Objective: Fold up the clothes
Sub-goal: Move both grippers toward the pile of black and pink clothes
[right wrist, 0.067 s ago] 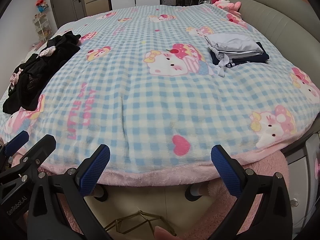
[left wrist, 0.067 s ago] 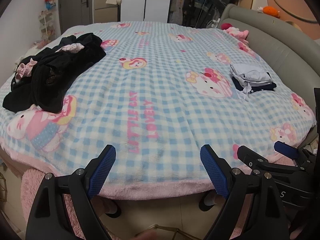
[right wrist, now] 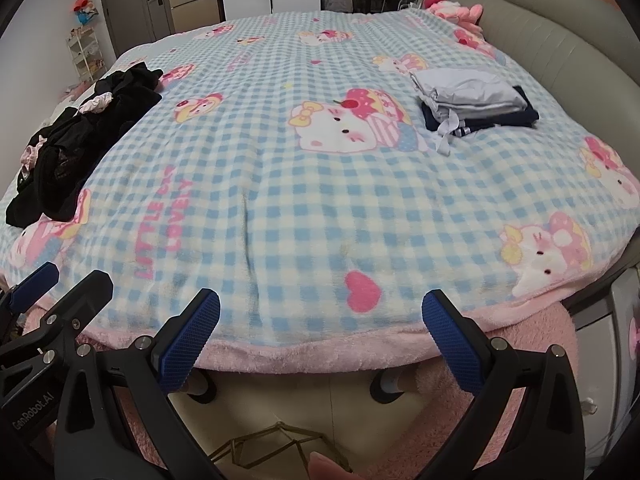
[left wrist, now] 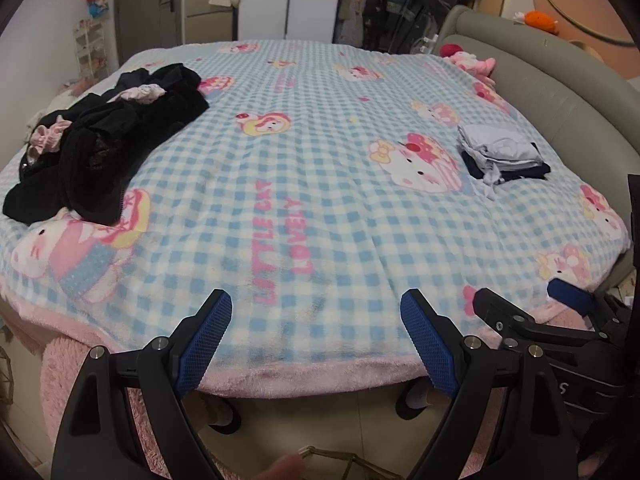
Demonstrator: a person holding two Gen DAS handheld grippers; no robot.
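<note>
A heap of unfolded black clothes (left wrist: pixel 108 148) with pink frilly pieces lies at the left of the bed; it also shows in the right wrist view (right wrist: pixel 80 140). A folded stack of pale blue and navy clothes (left wrist: pixel 500 152) sits at the right; it also shows in the right wrist view (right wrist: pixel 472 100). My left gripper (left wrist: pixel 316 340) is open and empty, held at the bed's near edge. My right gripper (right wrist: pixel 320 336) is open and empty beside it, and shows at the right of the left wrist view (left wrist: pixel 532 308).
The bed carries a blue checked blanket (left wrist: pixel 320 184) with cartoon cats and a pink border. A grey padded headboard (left wrist: pixel 560 80) curves along the right. Pink plush toys (left wrist: pixel 468 60) lie at the far right. A gold wire object (right wrist: pixel 272 440) stands on the floor below.
</note>
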